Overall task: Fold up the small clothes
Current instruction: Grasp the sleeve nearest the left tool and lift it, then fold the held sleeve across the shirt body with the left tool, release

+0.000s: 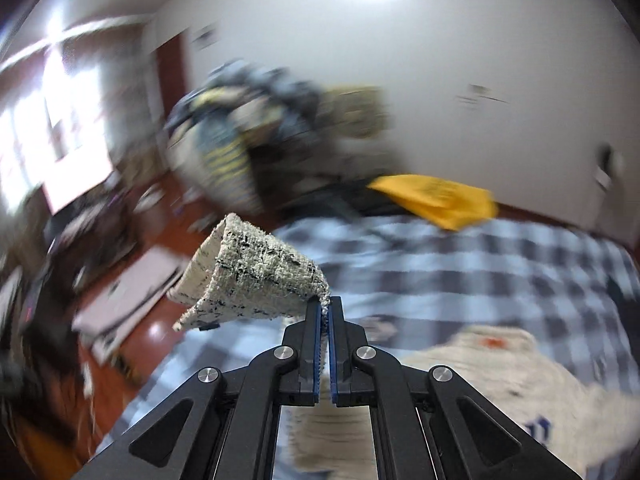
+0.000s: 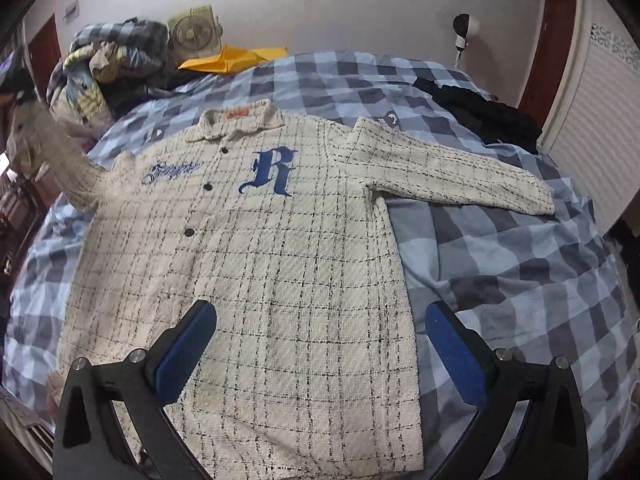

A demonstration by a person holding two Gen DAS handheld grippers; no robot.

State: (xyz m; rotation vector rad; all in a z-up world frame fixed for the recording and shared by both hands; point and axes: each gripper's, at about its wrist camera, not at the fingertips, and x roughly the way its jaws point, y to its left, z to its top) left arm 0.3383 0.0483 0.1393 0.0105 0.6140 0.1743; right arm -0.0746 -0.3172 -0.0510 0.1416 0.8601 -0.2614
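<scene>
A cream jacket (image 2: 272, 260) with a black grid pattern, black buttons and a blue "R" lies face up on the blue checked bed (image 2: 500, 280). Its right sleeve (image 2: 460, 172) lies spread out to the right. My left gripper (image 1: 329, 304) is shut on the cuff of the left sleeve (image 1: 256, 276) and holds it lifted above the bed; the raised sleeve also shows blurred in the right wrist view (image 2: 52, 156). My right gripper (image 2: 320, 344) is open and empty, just above the jacket's lower part, its fingers (image 2: 188, 344) wide apart.
A pile of bedding (image 2: 108, 64), a small fan (image 2: 196, 32) and a yellow cloth (image 2: 236, 58) sit at the bed's far left. Dark clothing (image 2: 480, 116) lies at the far right. The floor left of the bed is cluttered (image 1: 120, 300).
</scene>
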